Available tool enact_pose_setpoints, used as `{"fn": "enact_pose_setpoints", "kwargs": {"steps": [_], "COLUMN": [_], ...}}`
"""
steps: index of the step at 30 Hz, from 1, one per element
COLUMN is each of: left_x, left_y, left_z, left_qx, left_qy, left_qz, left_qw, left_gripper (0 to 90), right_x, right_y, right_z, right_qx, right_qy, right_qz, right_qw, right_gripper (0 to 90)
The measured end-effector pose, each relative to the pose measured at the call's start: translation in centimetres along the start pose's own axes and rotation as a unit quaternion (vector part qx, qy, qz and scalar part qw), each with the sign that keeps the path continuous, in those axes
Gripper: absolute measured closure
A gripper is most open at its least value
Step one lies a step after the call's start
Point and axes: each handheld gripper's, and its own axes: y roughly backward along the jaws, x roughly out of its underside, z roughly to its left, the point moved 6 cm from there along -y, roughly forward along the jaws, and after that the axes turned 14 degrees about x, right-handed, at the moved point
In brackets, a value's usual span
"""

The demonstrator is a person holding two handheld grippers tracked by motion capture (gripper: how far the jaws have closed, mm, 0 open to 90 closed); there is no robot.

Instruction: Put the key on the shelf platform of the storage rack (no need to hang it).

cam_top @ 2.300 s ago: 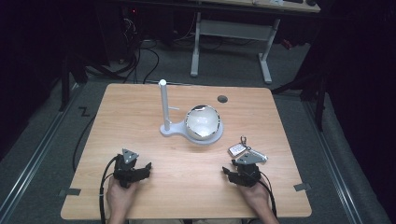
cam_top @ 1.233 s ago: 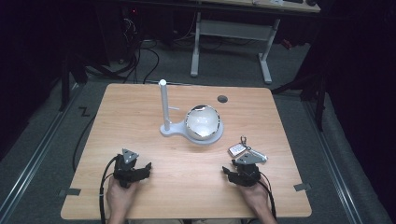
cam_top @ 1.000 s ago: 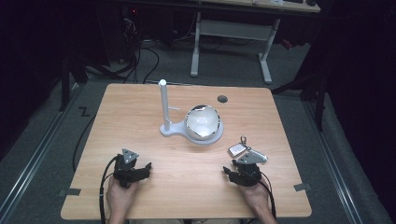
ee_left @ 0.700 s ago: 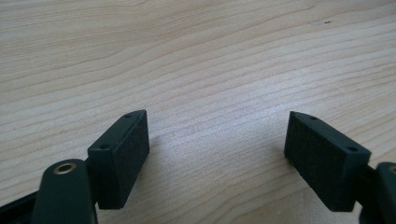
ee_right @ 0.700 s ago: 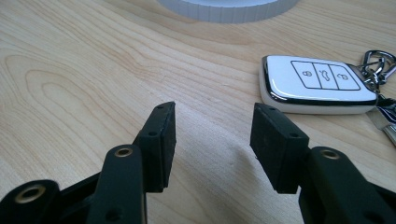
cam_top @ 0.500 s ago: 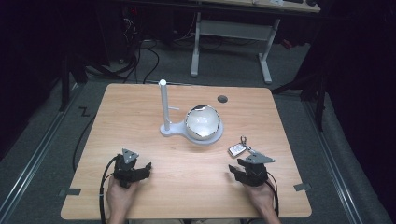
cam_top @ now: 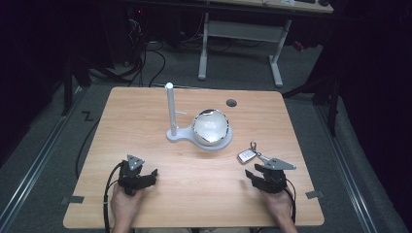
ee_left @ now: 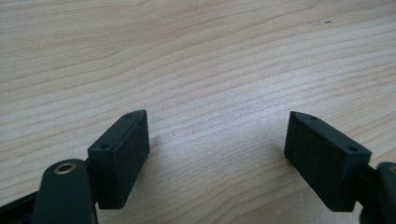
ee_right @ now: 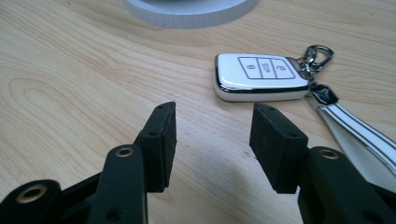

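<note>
Both tools open, empty, right tool (ee_right: 212, 140) near key fob (ee_right: 259, 77)

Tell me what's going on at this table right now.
A person sits at a wooden table with a tool in each hand. The right tool is open and aimed at a white car key fob lying flat on the wood just ahead of it, not touching it; its jaws have just been closing a little, with nothing between them. The left tool rests open over bare wood. Farther back stands a white post stand with a shiny bowl on its base.
</note>
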Motion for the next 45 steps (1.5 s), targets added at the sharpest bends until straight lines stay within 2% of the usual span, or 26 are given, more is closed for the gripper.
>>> {"fn": "enact_pose_setpoints", "kwargs": {"steps": [14, 24, 28, 37, 45], "left_x": [0.0, 0.0, 0.0, 0.0, 0.0], "left_y": [0.0, 0.0, 0.0, 0.0, 0.0], "left_z": [0.0, 0.0, 0.0, 0.0, 0.0], "left_qx": [0.001, 0.0, 0.0, 0.0, 0.0], "left_qy": [0.0, 0.0, 0.0, 0.0, 0.0], "left_qz": [0.0, 0.0, 0.0, 0.0, 0.0], "left_qw": [1.0, 1.0, 1.0, 1.0, 1.0], "left_gripper": [22.3, 22.3, 22.3, 22.3, 22.3], "right_x": [-0.7, -1.1, -1.1, -1.5, -1.0], "right_y": [0.7, 0.6, 0.3, -0.5, -2.0], "right_z": [-3.0, -4.7, -5.6, -7.4, -7.7], "right_qx": [0.03, 0.04, 0.047, 0.061, 0.059], "right_qy": [-0.015, -0.027, -0.041, -0.047, -0.051], "right_qz": [-0.007, -0.008, -0.002, 0.007, 0.034], "right_qw": [0.9994, 0.9988, 0.998, 0.997, 0.9964], "right_gripper": [52.0, 52.3, 52.1, 51.0, 49.7]}}
